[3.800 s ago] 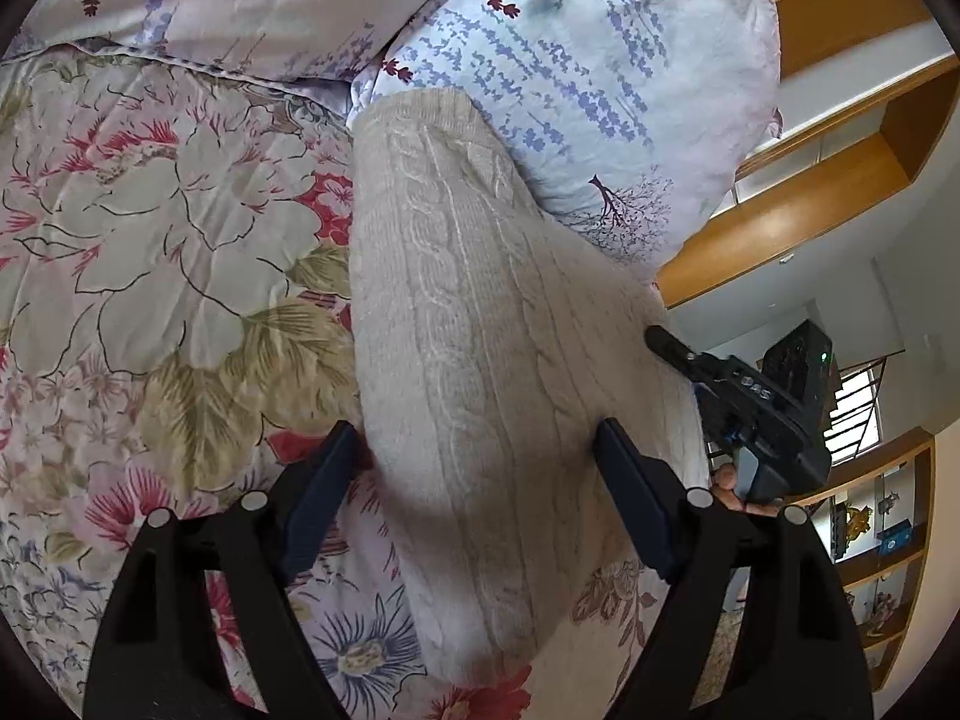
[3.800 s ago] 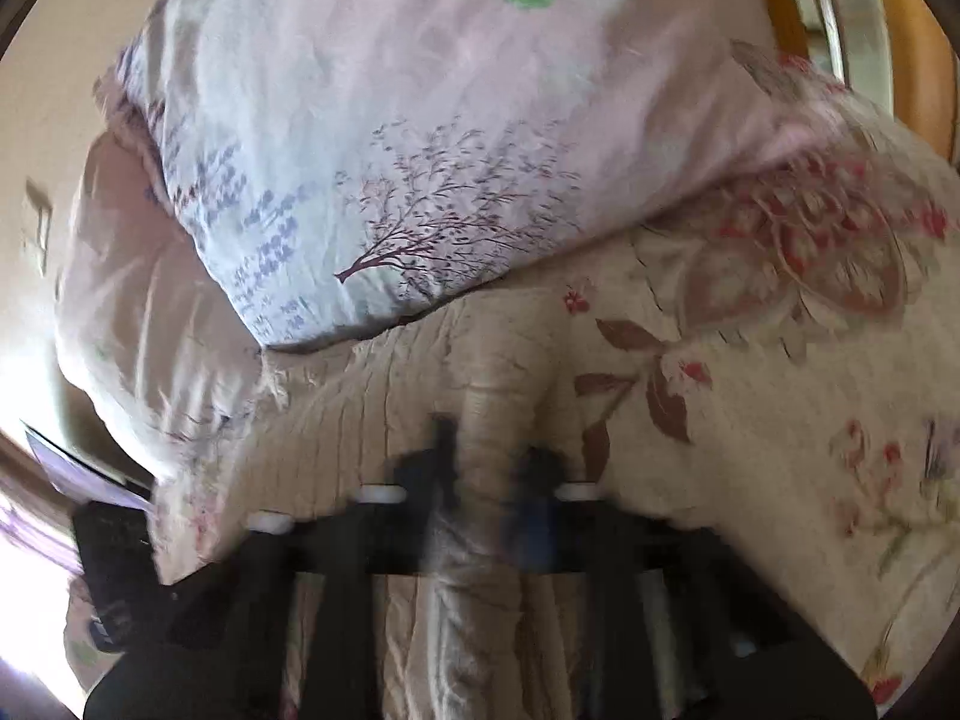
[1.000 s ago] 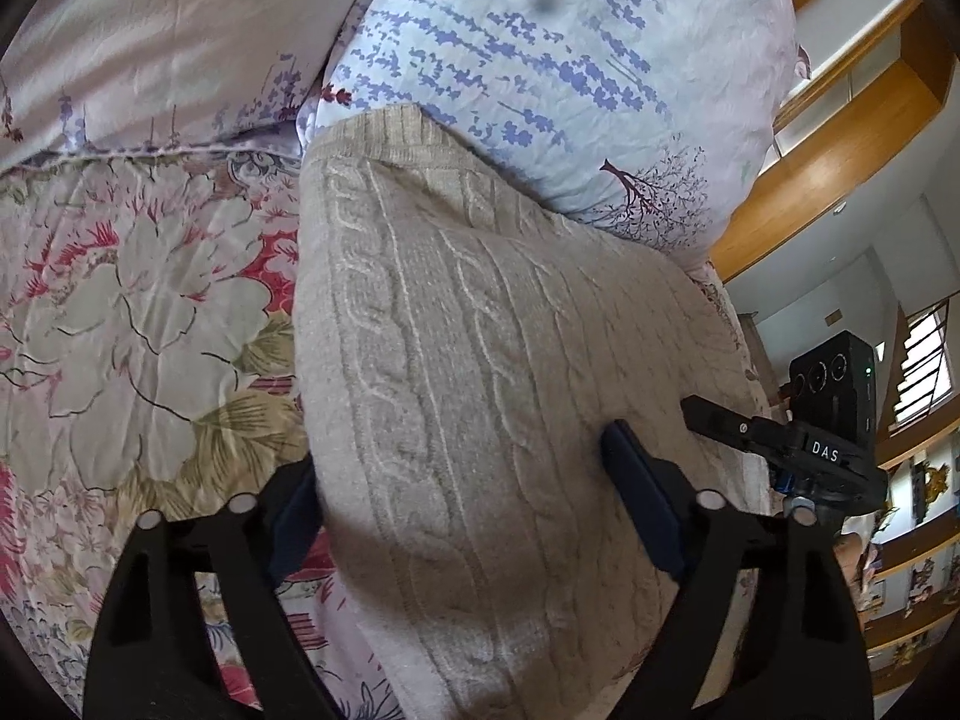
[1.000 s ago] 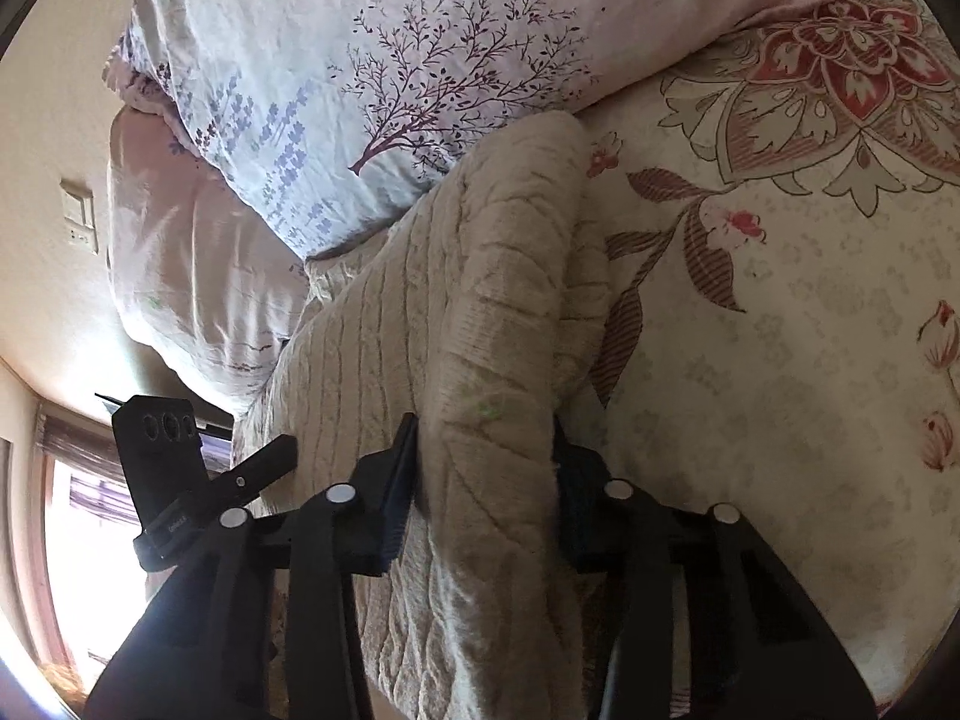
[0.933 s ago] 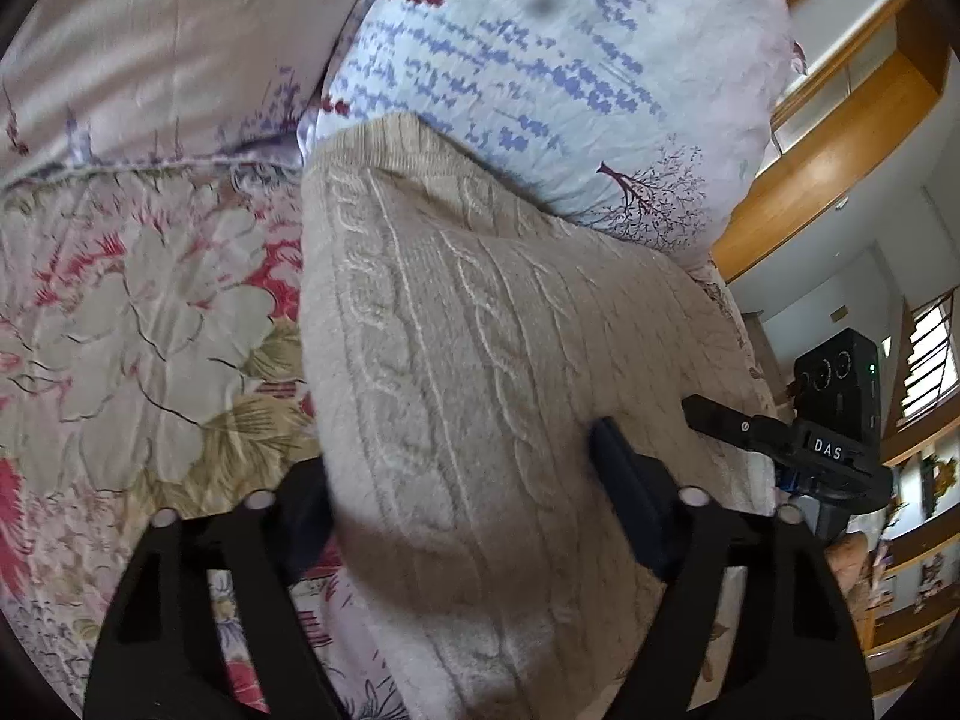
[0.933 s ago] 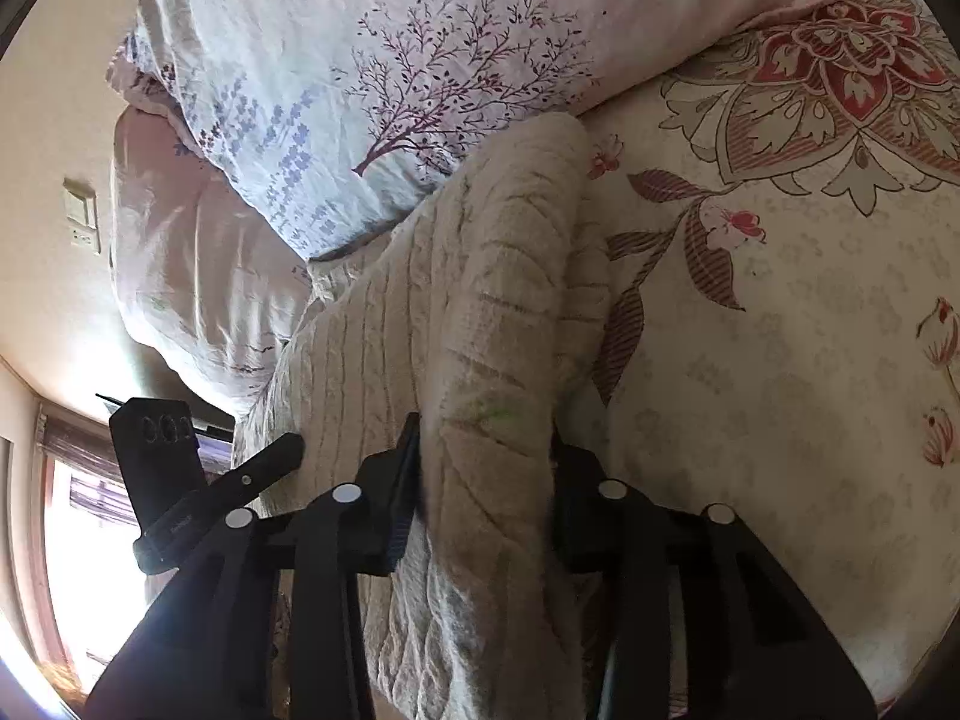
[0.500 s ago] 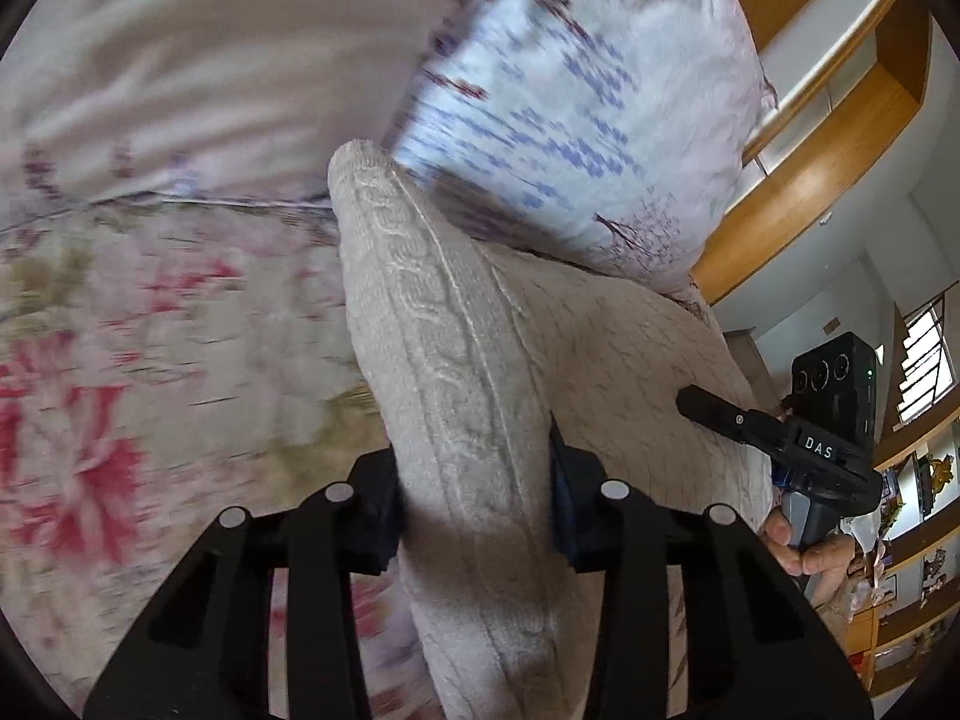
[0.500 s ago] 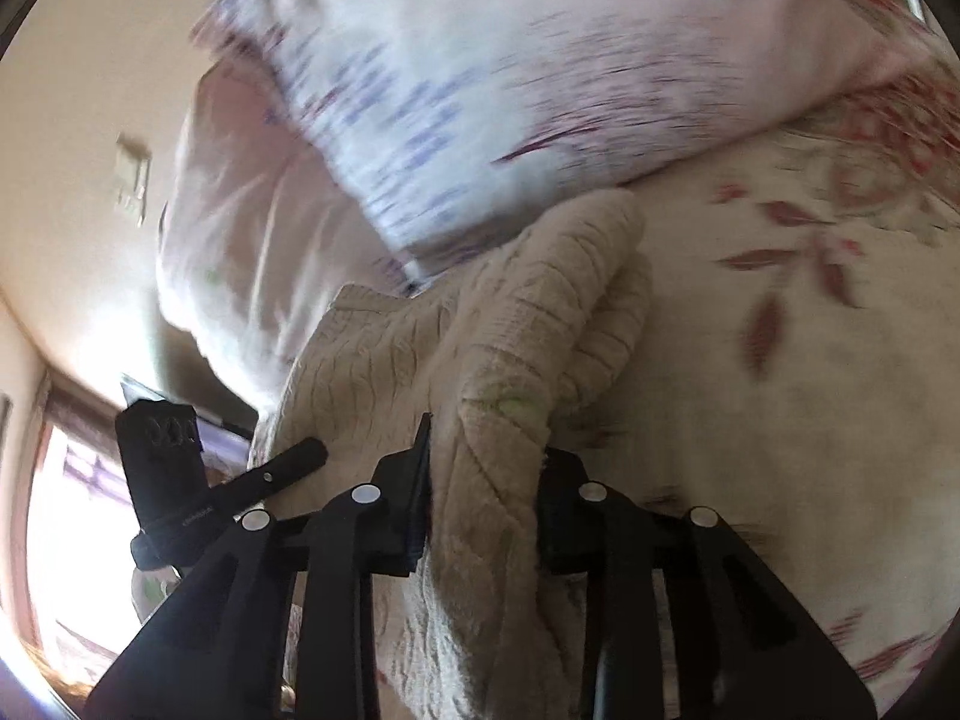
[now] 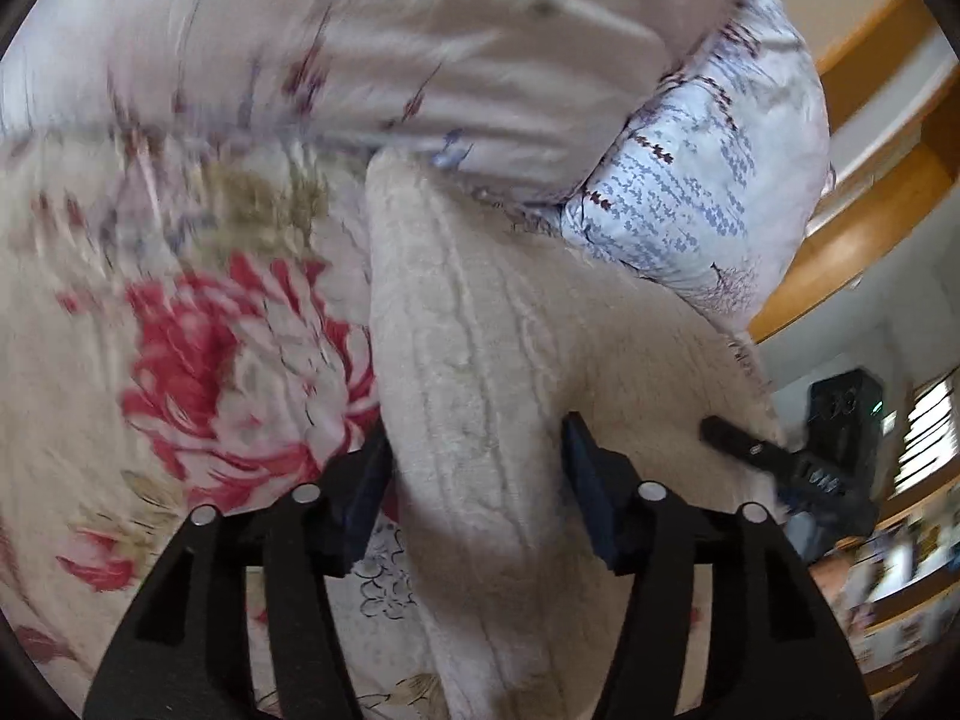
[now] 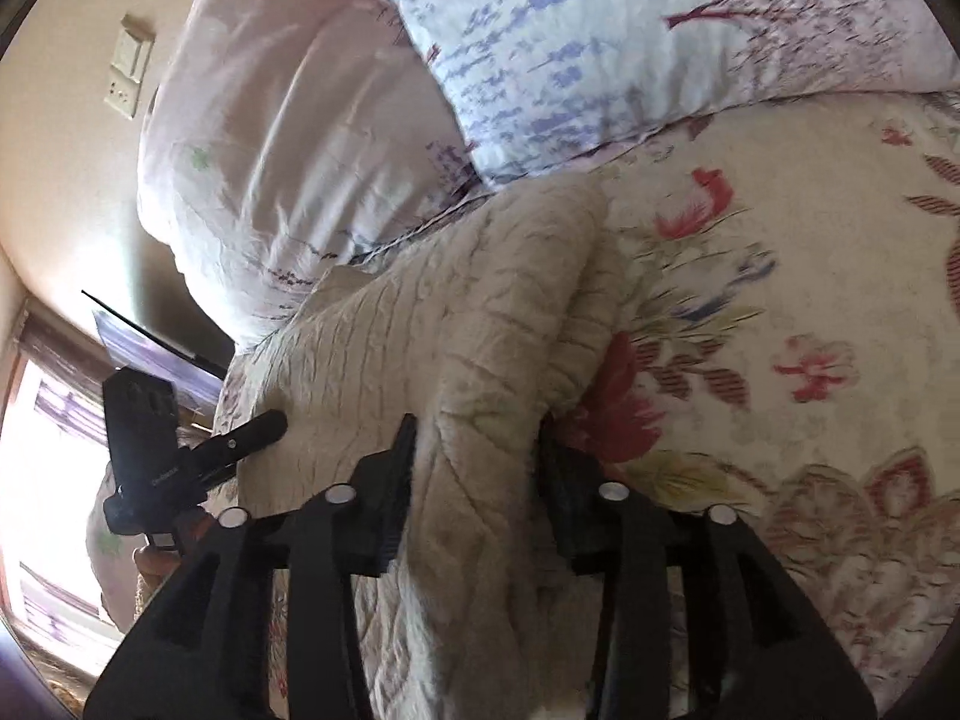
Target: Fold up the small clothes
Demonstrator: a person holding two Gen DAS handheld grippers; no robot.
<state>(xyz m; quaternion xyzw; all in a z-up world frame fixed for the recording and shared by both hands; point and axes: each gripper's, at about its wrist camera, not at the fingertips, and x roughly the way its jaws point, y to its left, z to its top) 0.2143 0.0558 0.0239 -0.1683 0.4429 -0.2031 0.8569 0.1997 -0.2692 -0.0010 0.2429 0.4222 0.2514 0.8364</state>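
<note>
I have swung both grippers toward the pillows point(image 10: 600, 48): left gripper point(image 9: 474, 480) and right gripper point(image 10: 474, 468) each pinch the cable-knit sweater point(image 9: 480, 372) above the floral quilt point(image 9: 198, 360); bunched knit could slip free.

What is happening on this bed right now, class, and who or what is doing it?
A person is working with two handheld grippers on a cream cable-knit sweater that lies on a floral quilt, up against the pillows. The left gripper has its jaws closed on a bunched ridge of the knit, and the right gripper pinches another ridge at the opposite side. Both views are motion-blurred, so the garment seems to be mid-fold, gathered rather than lying flat.
</note>
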